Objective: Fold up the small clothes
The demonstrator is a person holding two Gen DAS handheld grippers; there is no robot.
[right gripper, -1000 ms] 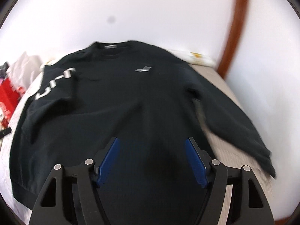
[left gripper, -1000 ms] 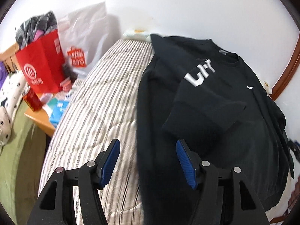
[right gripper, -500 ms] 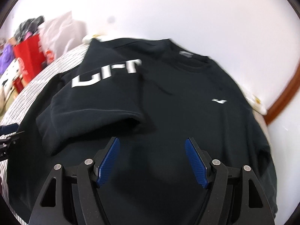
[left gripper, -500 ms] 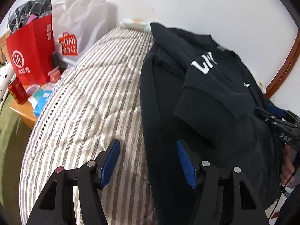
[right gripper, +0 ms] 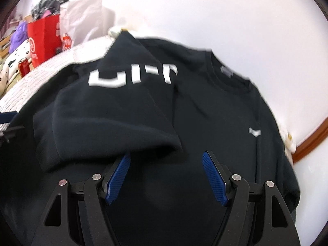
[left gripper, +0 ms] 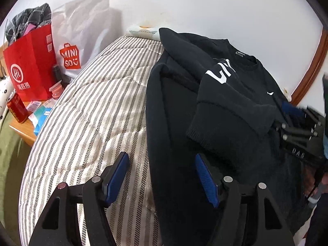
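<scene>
Across the striped mattress (left gripper: 88, 110) lies a black sweatshirt (left gripper: 235, 110), chest up, its collar toward one o'clock in the left wrist view and its body filling the right half of the bed. One sleeve (right gripper: 114, 114) is folded in over the chest, white lettering on it, with its ribbed cuff lying at about nine o'clock in the right wrist view.

At six o'clock in the left view, the left gripper (left gripper: 162, 174) hangs over the sweatshirt's side edge — one blue pad above bare mattress, the other above black cloth. Its jaws are opening and nothing sits between them. The right gripper (right gripper: 166, 176) hovers over the lower chest just below the folded cuff, jaws spread apart and empty; it also shows at three o'clock in the left view, above the garment's far side.

Off at ten o'clock beside the bed stand a red paper bag (left gripper: 30, 69) and a white Miniso bag (left gripper: 82, 39), with a red drink can (left gripper: 17, 107) on a wooden side table (left gripper: 22, 133).
</scene>
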